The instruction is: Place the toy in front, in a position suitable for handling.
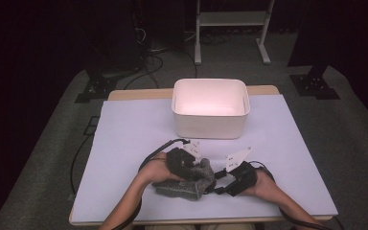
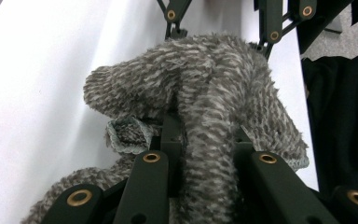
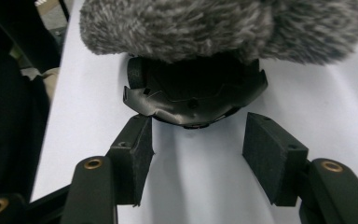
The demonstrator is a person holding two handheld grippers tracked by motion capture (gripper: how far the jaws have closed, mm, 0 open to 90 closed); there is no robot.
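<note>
In front of the white plastic bin (image 1: 210, 114), our left gripper (image 2: 203, 154) pinches the fuzzy grey knitted cloth (image 1: 191, 179). Our right gripper (image 3: 198, 154) stands half-wide and empty just beside it; it may snag a loose fold there.

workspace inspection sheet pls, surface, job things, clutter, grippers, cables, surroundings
surface: table under a pale cover, wooden edge showing at the back
job's things: grey fuzzy sock bunched at the near edge; white bin behind it, nothing seen inside
clutter: nothing seen
grippers: left gripper fingers shut on the sock; right gripper fingers apart beside the sock, nothing between them in the right gripper view
cables: black cable loops from the left gripper; more lie on the floor behind the table
surroundings: grey carpet, white frame legs, dark stand bases
</note>
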